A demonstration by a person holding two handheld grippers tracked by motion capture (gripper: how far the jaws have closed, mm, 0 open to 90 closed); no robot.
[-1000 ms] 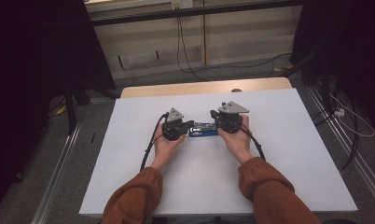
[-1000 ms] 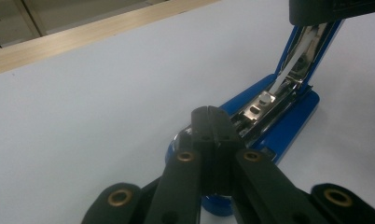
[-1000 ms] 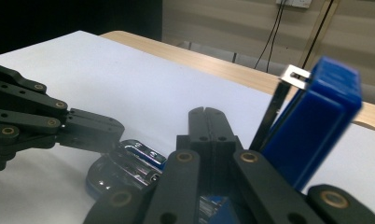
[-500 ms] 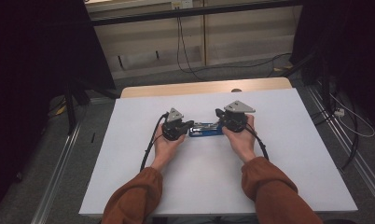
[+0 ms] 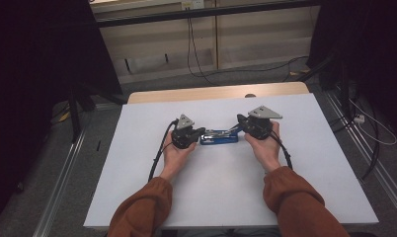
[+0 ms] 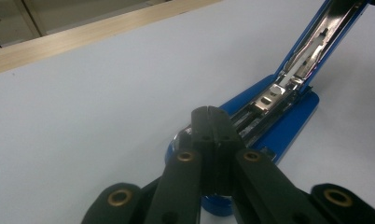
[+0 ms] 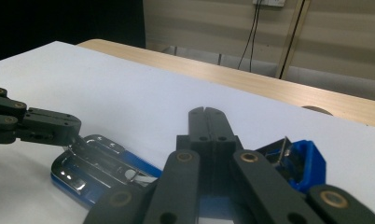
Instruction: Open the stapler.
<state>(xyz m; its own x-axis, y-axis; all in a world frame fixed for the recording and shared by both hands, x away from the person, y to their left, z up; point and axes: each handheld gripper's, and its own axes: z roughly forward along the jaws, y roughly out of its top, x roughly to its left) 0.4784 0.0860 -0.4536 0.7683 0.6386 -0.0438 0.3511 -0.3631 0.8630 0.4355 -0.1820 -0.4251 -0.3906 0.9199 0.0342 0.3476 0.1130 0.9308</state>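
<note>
My left gripper (image 5: 199, 133) has its jaws pressed together, pad against pad, with nothing between them. In the left gripper view the closed tips (image 6: 212, 122) rest down on the front end of the blue stapler (image 6: 274, 112), right at the silver metal part above its base (whether they actually press on it or just touch I cannot tell). From that camera the stapler's top arm (image 6: 323, 35) tilts up and away from the base, so the channel inside it lies bare.

My right gripper (image 5: 242, 123) is closed as well, jaws flush together and holding nothing. In the right gripper view its tips (image 7: 206, 113) stand above the white table top (image 7: 106, 88), with the blue hinged end of the stapler (image 7: 300, 163) just beside them on one side and the shiny metal front end (image 7: 90, 163) on the other; the left gripper's dark jaws (image 7: 55, 127) reach in there and meet that metal end.

From the high view the stapler (image 5: 219, 137) lies flat between my two grippers, near the middle of the white table (image 5: 305, 197), slightly towards the far edge. My hands come up from the bottom in rust-coloured sleeves (image 5: 295, 202). Beyond the white sheet a strip of pale wood (image 5: 211, 93) runs along the far edge.
</note>
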